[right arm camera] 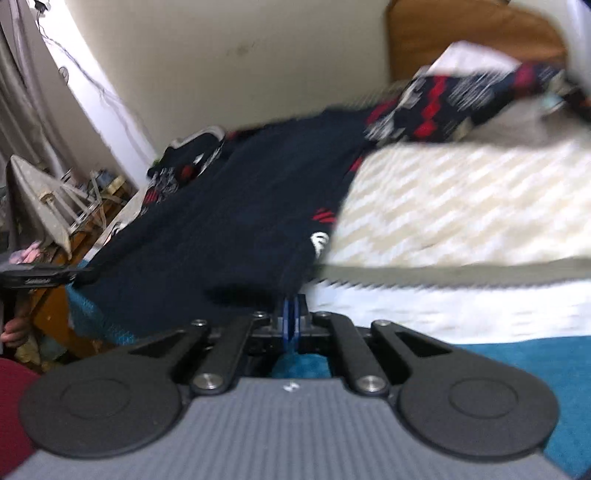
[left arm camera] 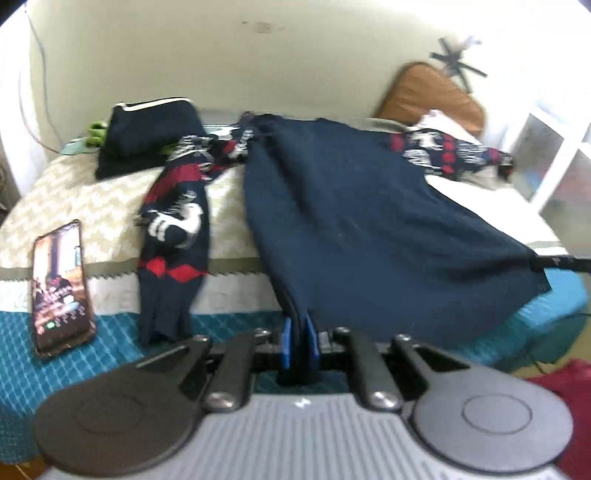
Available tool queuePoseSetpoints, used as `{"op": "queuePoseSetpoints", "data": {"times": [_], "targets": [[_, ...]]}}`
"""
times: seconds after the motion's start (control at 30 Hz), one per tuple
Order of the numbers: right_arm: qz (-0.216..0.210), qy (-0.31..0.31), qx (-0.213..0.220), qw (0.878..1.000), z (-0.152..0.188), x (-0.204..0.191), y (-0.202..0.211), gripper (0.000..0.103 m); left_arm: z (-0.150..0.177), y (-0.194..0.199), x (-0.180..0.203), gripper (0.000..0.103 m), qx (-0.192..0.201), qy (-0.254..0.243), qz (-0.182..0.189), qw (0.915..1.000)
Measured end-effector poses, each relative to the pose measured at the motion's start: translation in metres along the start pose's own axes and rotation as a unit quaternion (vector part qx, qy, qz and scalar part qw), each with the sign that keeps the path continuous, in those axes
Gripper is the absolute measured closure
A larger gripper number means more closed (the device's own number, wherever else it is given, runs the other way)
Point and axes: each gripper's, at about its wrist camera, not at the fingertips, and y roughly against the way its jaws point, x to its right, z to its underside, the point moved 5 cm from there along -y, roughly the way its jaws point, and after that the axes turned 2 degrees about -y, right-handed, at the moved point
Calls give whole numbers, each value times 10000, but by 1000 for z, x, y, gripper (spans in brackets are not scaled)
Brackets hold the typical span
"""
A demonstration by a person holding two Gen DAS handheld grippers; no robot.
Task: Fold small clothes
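Navy fabric is pinched at 2 corners of its near hem, so that the dark blue sweater (left arm camera: pixel 369 229) can be lifted and carried as 1 flat sheet instead of bunching. The left gripper (left arm camera: pixel 300 339) is clamped tight on the hem corner on the left of its own view, with a fold of cloth pressed between the blue pads (left arm camera: pixel 287 343); the right gripper (right arm camera: pixel 291 321) is likewise closed on the opposite hem corner, where cloth is seen drawn down between its pads (right arm camera: pixel 286 319). From each claw the garment runs straight ahead and away, spread over the cream zigzag blanket (left arm camera: pixel 92 192) toward the wall, its body held taut between the 2 grips. The patterned left sleeve (left arm camera: pixel 173 236), with red diamonds and white figures, is left trailing down over the teal bedspread (left arm camera: pixel 110 354), and the other patterned sleeve (right arm camera: pixel 461 99) is stretched out toward the brown pillow (right arm camera: pixel 461 33); both are judged to need tucking inward before the body is doubled over. A folded dark garment (left arm camera: pixel 147 133) is parked at the far corner, probably as the finished pile, and a phone (left arm camera: pixel 61 284) is lying face up near the bed edge, well apart from the sweater. In the right view the other gripper's dark tip is seen at the far hem corner. Blur in both views hides finer detail.
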Motion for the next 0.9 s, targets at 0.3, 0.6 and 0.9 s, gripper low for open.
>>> {"op": "queuePoseSetpoints", "data": {"times": [0.3,0.6,0.9], "targets": [[830,-84,-477,9954,12,33,2,83,28,-37,-5,82,-581,223,13,9981],[49,-2,184,9998,-53,-7,-22,67,-19,-22,-72,29,508,517,-2011,9769],[-1157,645,-439,9902,-89,-97,-131,67,-44,-42,-85,96,50,1489,-7,9888]]}}
